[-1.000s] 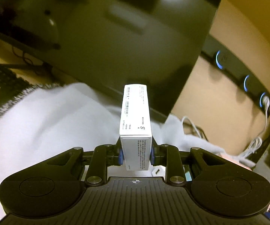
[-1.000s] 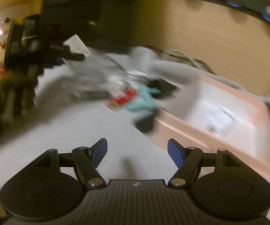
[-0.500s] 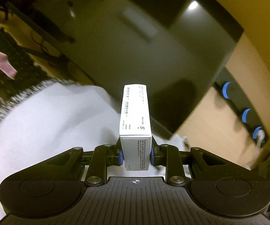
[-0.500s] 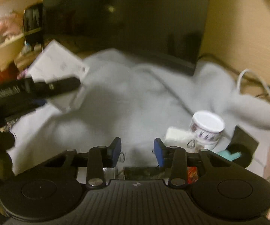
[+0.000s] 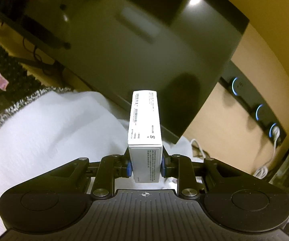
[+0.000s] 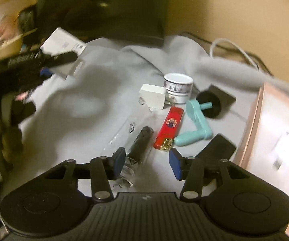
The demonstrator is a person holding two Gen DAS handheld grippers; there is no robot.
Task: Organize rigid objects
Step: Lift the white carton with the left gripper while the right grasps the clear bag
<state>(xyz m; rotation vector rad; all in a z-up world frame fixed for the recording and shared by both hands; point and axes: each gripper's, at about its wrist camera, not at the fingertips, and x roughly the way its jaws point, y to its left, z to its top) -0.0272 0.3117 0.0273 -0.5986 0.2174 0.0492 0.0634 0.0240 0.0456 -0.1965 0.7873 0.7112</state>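
Observation:
My left gripper [image 5: 145,165] is shut on a white box [image 5: 145,126] and holds it upright above the white cloth [image 5: 44,130]. In the right wrist view the left gripper [image 6: 44,60] and the white box [image 6: 64,46] appear at the upper left. My right gripper [image 6: 146,162] is open and empty, just above a clear tube with a black insert [image 6: 136,146]. Beyond lie a red lighter [image 6: 169,128], a teal crank handle [image 6: 196,124], a white adapter [image 6: 152,96] and a small white jar [image 6: 177,86].
A dark monitor [image 5: 144,40] stands behind the cloth. A pink bin [image 6: 281,136] sits at the right. A black power strip with blue rings [image 5: 258,108] runs along the wall, with a white cable [image 5: 273,150]. A black card [image 6: 218,148] lies near the bin.
My right gripper has opened wider and shifted so the clutter of small objects now lies in front of its fingers. My left gripper keeps the white box and has tilted slightly.

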